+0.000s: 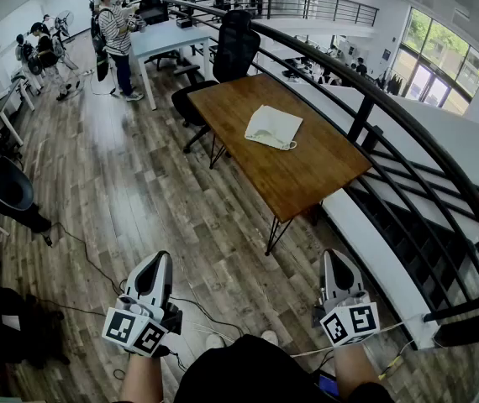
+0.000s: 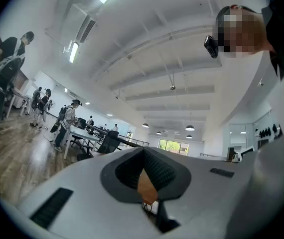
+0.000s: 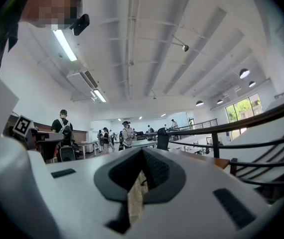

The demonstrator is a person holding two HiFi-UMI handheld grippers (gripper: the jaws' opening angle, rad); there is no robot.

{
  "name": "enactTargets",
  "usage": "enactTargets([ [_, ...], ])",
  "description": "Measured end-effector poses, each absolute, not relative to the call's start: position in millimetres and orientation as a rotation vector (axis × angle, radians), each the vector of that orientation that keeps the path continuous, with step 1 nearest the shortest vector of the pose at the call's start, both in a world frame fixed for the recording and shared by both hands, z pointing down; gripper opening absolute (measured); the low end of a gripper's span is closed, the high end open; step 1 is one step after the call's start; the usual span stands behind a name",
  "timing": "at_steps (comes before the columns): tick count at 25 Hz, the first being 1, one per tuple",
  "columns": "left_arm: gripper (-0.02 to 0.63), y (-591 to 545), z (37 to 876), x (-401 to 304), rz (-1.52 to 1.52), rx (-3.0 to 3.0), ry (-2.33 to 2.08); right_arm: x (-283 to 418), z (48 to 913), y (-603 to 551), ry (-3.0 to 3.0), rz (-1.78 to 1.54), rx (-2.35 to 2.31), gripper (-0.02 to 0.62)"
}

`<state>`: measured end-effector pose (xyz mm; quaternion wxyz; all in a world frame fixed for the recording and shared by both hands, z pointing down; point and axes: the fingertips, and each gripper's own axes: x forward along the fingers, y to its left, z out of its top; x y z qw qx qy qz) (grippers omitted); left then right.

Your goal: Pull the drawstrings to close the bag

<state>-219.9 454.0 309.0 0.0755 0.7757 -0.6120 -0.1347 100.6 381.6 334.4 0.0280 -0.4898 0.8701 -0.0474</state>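
Cream cloth drawstring bag lies, flat I think, on the brown wooden tabletop, well apart from the left gripper and right gripper, fingers pressed together, empty.

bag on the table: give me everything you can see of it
The bag is a small off-white cloth pouch, soft and slightly rumpled. It lies flat near the middle of the wooden table, askew to the table's edges. A thin cord, likely the drawstring, loops out at its near right corner. Whether its mouth is open or drawn shut is too small to tell. Only the table touches it.
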Motion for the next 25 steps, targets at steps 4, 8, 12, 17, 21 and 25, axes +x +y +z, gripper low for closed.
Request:
enactTargets([
  [4,0.012,462.5,305.0,-218.6,-0.407,2.333,-1.825,94.1,330.9,389.6,2.692,-0.168,-1.488,-0.008],
  [8,0.012,469.8,304.9,-223.7,-0.427,2.322,-1.829,86.5,334.4,396.3,2.696,-0.168,-1.492,-0.008],
  [12,0.012,476.9,306.8,-224.8,-0.407,2.342,-1.801,78.2,335.7,405.5,2.652,-0.241,-1.454,-0.006],
  [17,0.012,483.5,311.2,-219.6,-0.411,2.355,-1.772,72.4,335.1,415.5,2.619,-0.27,-1.431,-0.003],
  [21,0.012,488.1,313.1,-219.8,-0.383,2.402,-1.726,59.9,337.0,422.2,2.614,-0.284,-1.427,0.007],
  [25,0.012,489.6,310.6,-226.6,-0.363,2.432,-1.713,44.2,331.9,427.1,2.613,-0.28,-1.416,0.013],
])
